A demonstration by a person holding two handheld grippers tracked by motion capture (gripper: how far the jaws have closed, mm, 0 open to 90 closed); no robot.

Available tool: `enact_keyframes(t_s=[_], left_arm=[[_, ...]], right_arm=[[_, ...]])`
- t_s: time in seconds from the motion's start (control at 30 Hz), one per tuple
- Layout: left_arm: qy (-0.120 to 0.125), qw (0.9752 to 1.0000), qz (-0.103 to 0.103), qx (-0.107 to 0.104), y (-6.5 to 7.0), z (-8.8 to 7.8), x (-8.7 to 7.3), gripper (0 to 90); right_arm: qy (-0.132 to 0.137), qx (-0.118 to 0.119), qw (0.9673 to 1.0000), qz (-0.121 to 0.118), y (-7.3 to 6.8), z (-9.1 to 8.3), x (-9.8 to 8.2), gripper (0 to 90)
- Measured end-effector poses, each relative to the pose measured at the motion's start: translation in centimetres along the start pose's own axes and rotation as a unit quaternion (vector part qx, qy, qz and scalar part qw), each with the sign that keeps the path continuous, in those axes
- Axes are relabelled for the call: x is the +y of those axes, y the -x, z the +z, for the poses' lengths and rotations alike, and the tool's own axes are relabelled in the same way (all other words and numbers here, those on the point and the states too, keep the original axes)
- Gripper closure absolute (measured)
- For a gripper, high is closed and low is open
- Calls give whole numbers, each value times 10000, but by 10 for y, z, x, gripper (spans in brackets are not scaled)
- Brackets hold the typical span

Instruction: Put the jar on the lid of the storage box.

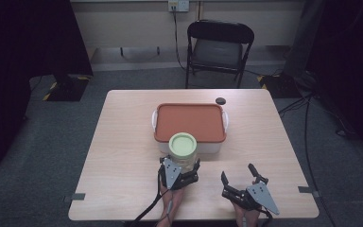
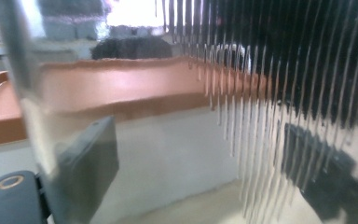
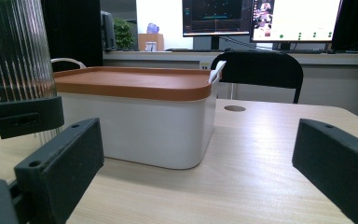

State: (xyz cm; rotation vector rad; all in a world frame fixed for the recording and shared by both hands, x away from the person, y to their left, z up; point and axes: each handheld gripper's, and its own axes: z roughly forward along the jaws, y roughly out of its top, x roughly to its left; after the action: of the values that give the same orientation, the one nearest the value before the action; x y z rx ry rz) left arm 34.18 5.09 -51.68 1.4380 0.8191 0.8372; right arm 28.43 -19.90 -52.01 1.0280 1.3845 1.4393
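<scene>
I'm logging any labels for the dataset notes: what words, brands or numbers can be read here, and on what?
None can be read.
Monitor screens behind the table: content too small and blurred.
White box, its orange lid and the ribbed jar: no text seen.

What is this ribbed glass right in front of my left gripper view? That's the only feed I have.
Observer: It's a clear ribbed jar with a pale green lid, standing between the left claw's jaws.
Operator: Where does it sit relative to the orange-lidded box?
Observer: It stands on the table, close against the near side of the box. I cannot tell whether they touch.
Operator: And my right claw?
Observer: The right claw is open and holds nothing. It sits to the jar's right, near the table's front edge.
</scene>
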Motion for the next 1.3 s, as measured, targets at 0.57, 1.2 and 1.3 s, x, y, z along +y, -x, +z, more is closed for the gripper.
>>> enact_keyframes(t_s=[0.57, 1.2, 1.3], left_arm=[[1, 10000, 6, 31, 1, 0, 0, 105], [-30, 10000, 11, 91, 2, 0, 1, 107], [-43, 9999, 9, 102, 2, -1, 1, 108]], right_arm=[[0, 14, 10000, 2, 0, 0, 0, 11], [0, 16, 10000, 2, 0, 0, 0, 11], [0, 16, 10000, 3, 0, 0, 0, 11]])
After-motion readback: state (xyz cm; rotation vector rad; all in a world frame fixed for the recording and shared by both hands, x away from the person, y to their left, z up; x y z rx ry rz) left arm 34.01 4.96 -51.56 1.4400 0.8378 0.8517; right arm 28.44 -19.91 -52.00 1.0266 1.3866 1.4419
